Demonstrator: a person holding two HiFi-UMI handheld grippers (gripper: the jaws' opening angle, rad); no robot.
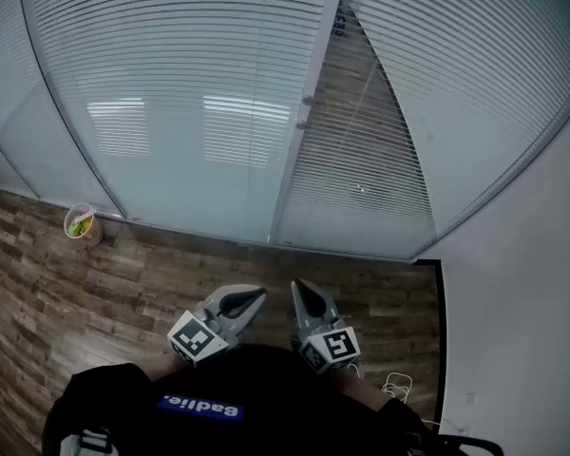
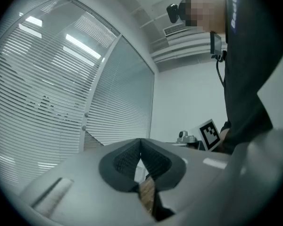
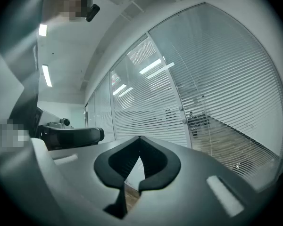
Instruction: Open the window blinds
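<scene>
White slatted blinds (image 1: 190,84) hang behind the glass wall in front of me, split by a white frame post (image 1: 299,131) with two small knobs. The right panel's blinds (image 1: 437,84) hang skewed, and a wedge beside the post shows a wooden floor beyond. A thin wand (image 1: 366,93) hangs in that wedge. My left gripper (image 1: 252,297) and right gripper (image 1: 299,291) are held close to my body, level, well short of the glass. Both are shut with nothing between the jaws. The left gripper (image 2: 141,140) faces the blinds (image 2: 42,88); the right gripper (image 3: 139,138) faces the blinds (image 3: 217,79).
A paper cup (image 1: 80,222) with something green in it stands on the wooden floor (image 1: 95,302) at the glass wall's foot, left. A white wall (image 1: 532,283) closes the right side. A thin cable (image 1: 396,385) lies near it.
</scene>
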